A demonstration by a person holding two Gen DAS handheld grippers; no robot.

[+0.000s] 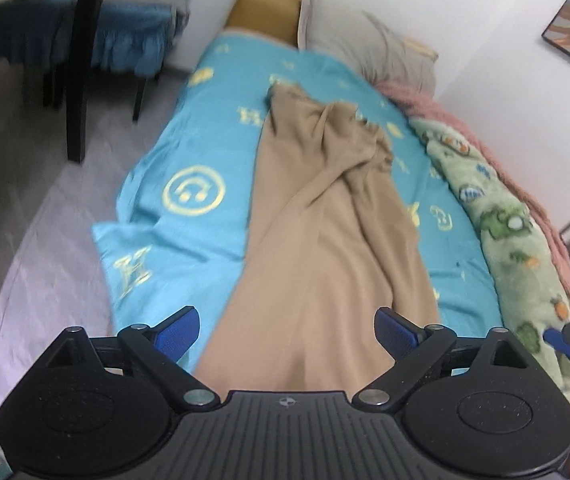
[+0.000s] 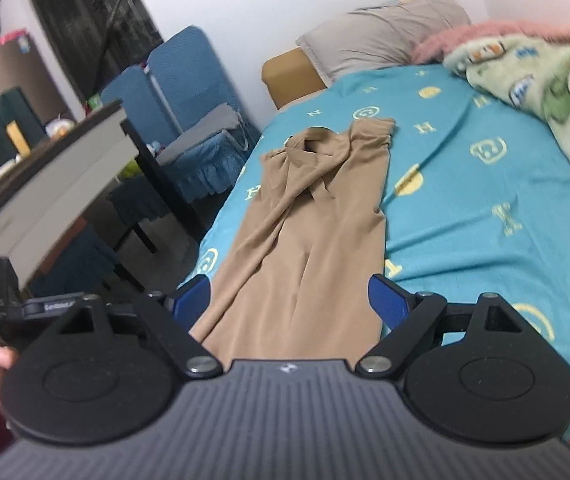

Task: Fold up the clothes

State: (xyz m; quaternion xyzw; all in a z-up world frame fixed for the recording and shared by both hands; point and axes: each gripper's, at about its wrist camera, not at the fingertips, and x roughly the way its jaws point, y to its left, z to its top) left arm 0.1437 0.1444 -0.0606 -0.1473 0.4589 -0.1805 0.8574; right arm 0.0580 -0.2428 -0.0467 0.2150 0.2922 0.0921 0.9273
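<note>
Tan trousers [image 1: 325, 216] lie lengthwise on the turquoise bedsheet [image 1: 205, 152], waistband at the far end, legs running toward me. They also show in the right wrist view [image 2: 309, 224]. My left gripper [image 1: 287, 330] is open and empty, hovering over the near end of the trousers. My right gripper [image 2: 289, 300] is open and empty, also above the near end of the legs. The right gripper's blue tip shows at the right edge of the left wrist view [image 1: 561, 340]. The left gripper's body shows at the left of the right wrist view [image 2: 5, 308].
A grey pillow [image 1: 365, 48] lies at the head of the bed. A green patterned blanket [image 1: 497, 220] and a pink one [image 1: 445, 116] lie along the wall side. Blue-covered chairs [image 2: 189, 120] and a dark table [image 2: 45, 168] stand beside the bed, over grey floor [image 1: 25, 200].
</note>
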